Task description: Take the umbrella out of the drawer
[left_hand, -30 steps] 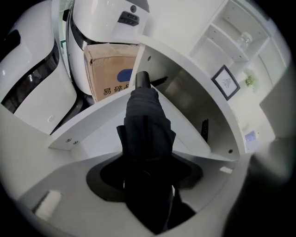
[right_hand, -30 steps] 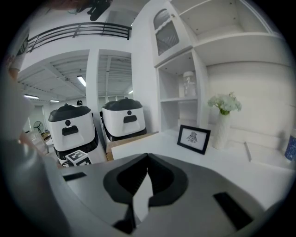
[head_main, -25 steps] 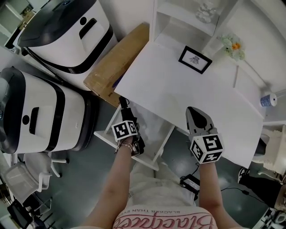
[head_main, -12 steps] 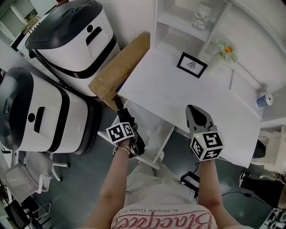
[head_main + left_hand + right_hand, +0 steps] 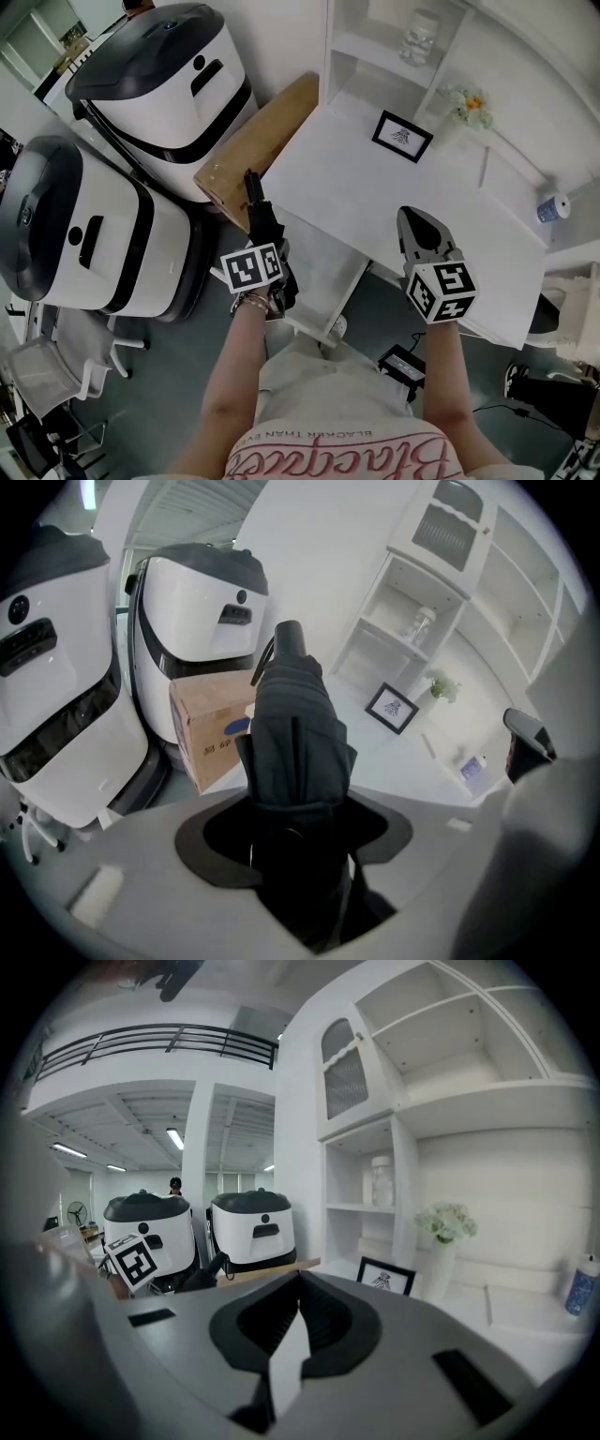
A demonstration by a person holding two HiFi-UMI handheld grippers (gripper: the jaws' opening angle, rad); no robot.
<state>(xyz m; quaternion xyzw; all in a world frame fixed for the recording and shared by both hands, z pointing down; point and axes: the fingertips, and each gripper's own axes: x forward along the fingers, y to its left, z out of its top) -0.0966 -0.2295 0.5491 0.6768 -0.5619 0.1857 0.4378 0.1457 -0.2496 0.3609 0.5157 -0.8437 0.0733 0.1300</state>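
- My left gripper (image 5: 295,803) has its fingers clamped on the folded dark umbrella (image 5: 292,714).
- The umbrella is clear of the open drawer (image 5: 307,326), raised beside the worktop's (image 5: 375,183) edge.
- My right gripper (image 5: 300,1283) is over the worktop, its fingers together and empty.

- The umbrella (image 5: 292,726) was dark cloth, matt, lying in soft folds.
- The cardboard box (image 5: 211,726) was brown paperboard, matt and plain.
- The desk top (image 5: 375,197) was white and smooth, with a dull sheen.
- A large machine (image 5: 159,80) had a glossy white plastic shell with black bands.
- The right gripper (image 5: 298,1277) was matt grey plastic, its pads black and ribbed.
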